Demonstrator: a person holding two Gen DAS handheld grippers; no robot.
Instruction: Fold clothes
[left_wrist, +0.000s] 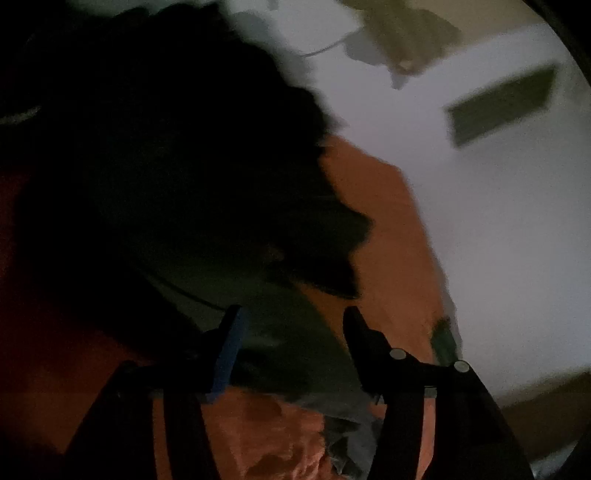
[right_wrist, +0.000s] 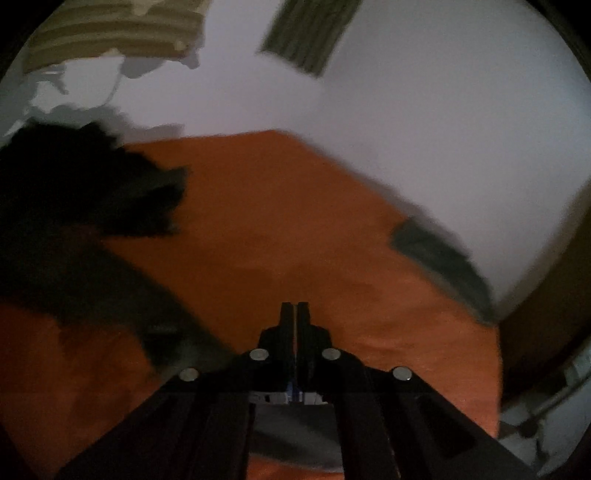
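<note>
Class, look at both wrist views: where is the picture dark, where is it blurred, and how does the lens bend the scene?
Left wrist view: dim, a black garment fills the left side as a featureless mass, edges smeared by motion blur. Right wrist view: brighter, the orange cloth reads clearly, but the folded green item and the cloth's edges are streaked. Both views: fisheye curvature, dark circular corners; the claws stay sharpest.

Matt orange cloth (right_wrist: 280, 229); dark fuzzy garment (right_wrist: 85, 192).

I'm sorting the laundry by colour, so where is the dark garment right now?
The dark garment lies at the left of the right wrist view, on the orange cloth; in the left wrist view it fills the upper left, beyond the open left gripper.
</note>
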